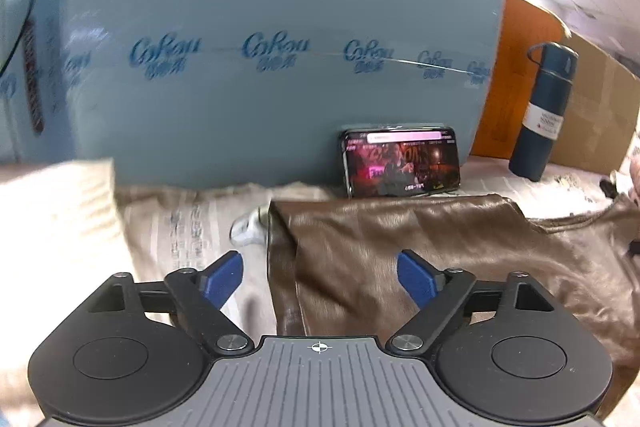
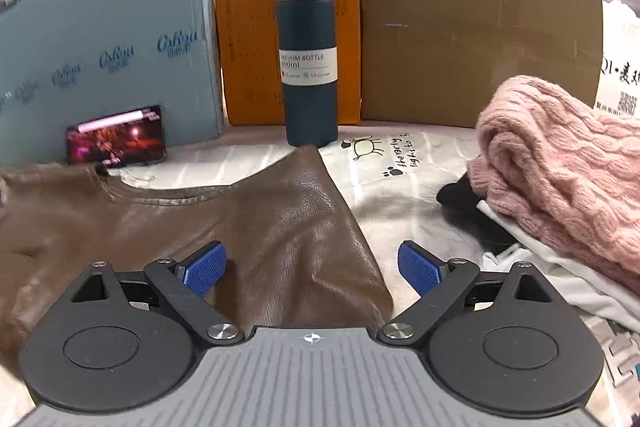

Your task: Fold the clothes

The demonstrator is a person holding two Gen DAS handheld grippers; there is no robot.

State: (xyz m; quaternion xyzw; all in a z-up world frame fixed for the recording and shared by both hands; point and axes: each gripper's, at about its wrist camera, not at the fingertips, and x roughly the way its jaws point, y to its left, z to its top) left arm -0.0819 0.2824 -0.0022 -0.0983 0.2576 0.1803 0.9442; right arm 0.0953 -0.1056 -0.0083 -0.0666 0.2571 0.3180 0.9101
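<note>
Boxes back a printed sheet [image 2: 404, 187] where the brown garment [image 2: 280, 227] lies flat; both the left gripper [image 1: 320, 277] and right gripper [image 2: 312, 267] gape empty over its side edges, so each should pinch one layer squarely before folding.

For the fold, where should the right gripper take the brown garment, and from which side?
Judging by its pose, the right-hand edge of the brown garment, approached from the right. That edge lies flat and exposed on the printed sheet, right between the open jaws of the right gripper, so one finger could slip under it.
</note>
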